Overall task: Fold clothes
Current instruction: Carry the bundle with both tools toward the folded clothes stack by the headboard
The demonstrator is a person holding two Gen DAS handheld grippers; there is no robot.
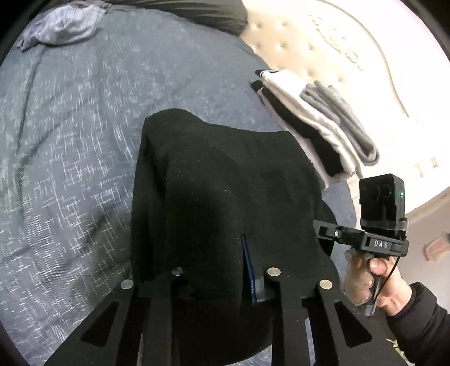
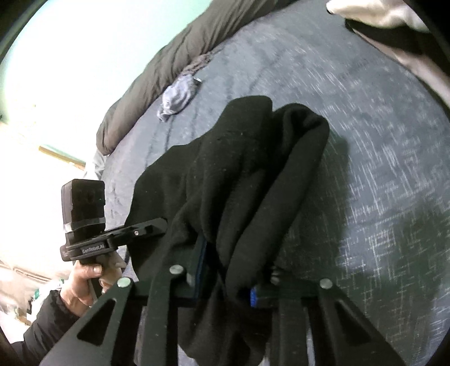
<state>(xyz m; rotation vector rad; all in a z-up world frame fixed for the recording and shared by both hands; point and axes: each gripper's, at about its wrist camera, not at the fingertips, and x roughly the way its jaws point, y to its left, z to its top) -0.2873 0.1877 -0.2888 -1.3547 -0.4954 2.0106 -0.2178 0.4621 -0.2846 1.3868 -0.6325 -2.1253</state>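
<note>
1. On the bed, covered by a grey-blue bedspread flecked with white: one black garment, lower centre of both views, lifted at its near edge and draping away onto the bedspread.
2. Left hand-held gripper, bottom centre of the left wrist view: jaws drawn close together, pinching the near edge of the black garment; a blue pad shows at the cloth.
3. Right hand-held gripper, bottom centre of the right wrist view: jaws likewise narrowed onto a bunched fold of the same garment, with blue pads visible on either side of the cloth.
4. Person's right hand, lower right of the left wrist view, in a dark sleeve, gripping the handle of its tool.
5. Person's left hand, lower left of the right wrist view, dark sleeve, gripping its handle.
6. Stack of folded clothes, white, black and grey, right of the garment, at the bed's edge.
7. Crumpled pale striped cloth, upper left of the left wrist view, well apart from the garment.
8. Dark duvet, bunched along the far side of the bed.
9. Cream quilted headboard, upper right.
</note>
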